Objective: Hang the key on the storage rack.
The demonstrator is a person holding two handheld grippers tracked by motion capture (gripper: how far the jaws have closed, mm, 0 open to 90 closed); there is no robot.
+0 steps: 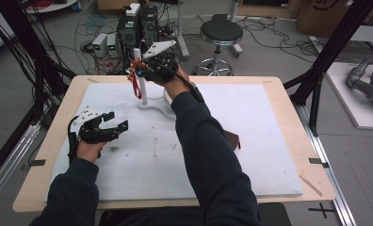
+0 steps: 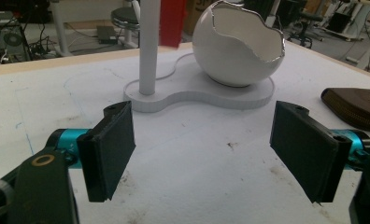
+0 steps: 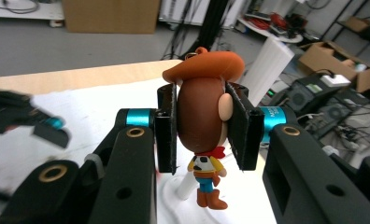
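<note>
Far edge of counter (image 1: 279,141): right tongs (image 1: 142,70) held up in the air beside the top of a white post (image 1: 141,84), well above the white mat.
Right tongs, state: pinching the cowboy figure (image 3: 202,126) by its head; one black pad flat on each side of the head, body hanging free below the pads.
Figure, position: upright between the pads in the right gripper view, hat brim riding above the pad tops, boots dangling over the white stand (image 3: 183,196) below. In the high view it reads as a small orange-red blur at the tong tips, touching or just beside the post top; cannot tell which.
Figure, look: oversized brown head, orange wide-brimmed hat with a small loop on top, peach ear, red neckerchief, black-and-white spotted vest over yellow, blue trousers, brown boots.
Red strap (image 1: 137,87): hangs beside the post.
Left tongs (image 1: 110,125): spread wide, nothing between the pads, low over the mat at the near left, well apart from the figure.
Stand: smooth white base plate with rounded lobes, slim round post, glossy white bowl (image 2: 239,44) like a cracked eggshell with a jagged rim.
Pouch (image 2: 356,107): dark brown, stitched edge, flat on the mat right of the stand.
Mat: matte white, scuffed with dark specks.
</note>
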